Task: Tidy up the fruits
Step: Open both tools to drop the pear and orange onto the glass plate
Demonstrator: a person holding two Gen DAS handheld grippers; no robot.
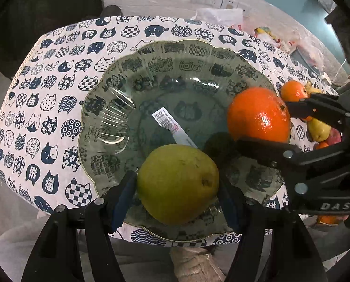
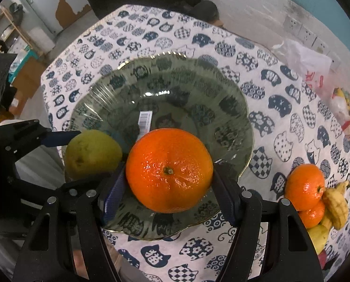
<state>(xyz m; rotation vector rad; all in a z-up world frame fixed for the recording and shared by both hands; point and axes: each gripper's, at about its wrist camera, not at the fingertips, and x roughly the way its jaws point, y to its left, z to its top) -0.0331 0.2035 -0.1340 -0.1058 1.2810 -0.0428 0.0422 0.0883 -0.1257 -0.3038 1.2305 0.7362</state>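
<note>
My left gripper (image 1: 177, 185) is shut on a green pear (image 1: 177, 183) and holds it over the near part of a smoky glass plate (image 1: 109, 108). My right gripper (image 2: 169, 183) is shut on a large orange (image 2: 169, 169) over the same plate (image 2: 221, 108). In the left wrist view the orange (image 1: 259, 115) hangs at the plate's right side between the right gripper's fingers (image 1: 264, 151). In the right wrist view the pear (image 2: 92, 154) sits left of the orange, with the left gripper's blue pad (image 2: 59, 138) on it.
A pile of fruit lies on the cat-print tablecloth (image 2: 280, 141) to the right of the plate: oranges (image 2: 304, 188), a pear (image 1: 318, 129), small bananas (image 2: 336, 202). A barcode sticker (image 1: 165, 122) sits in the plate. Plastic bags (image 2: 301, 58) lie at the back right.
</note>
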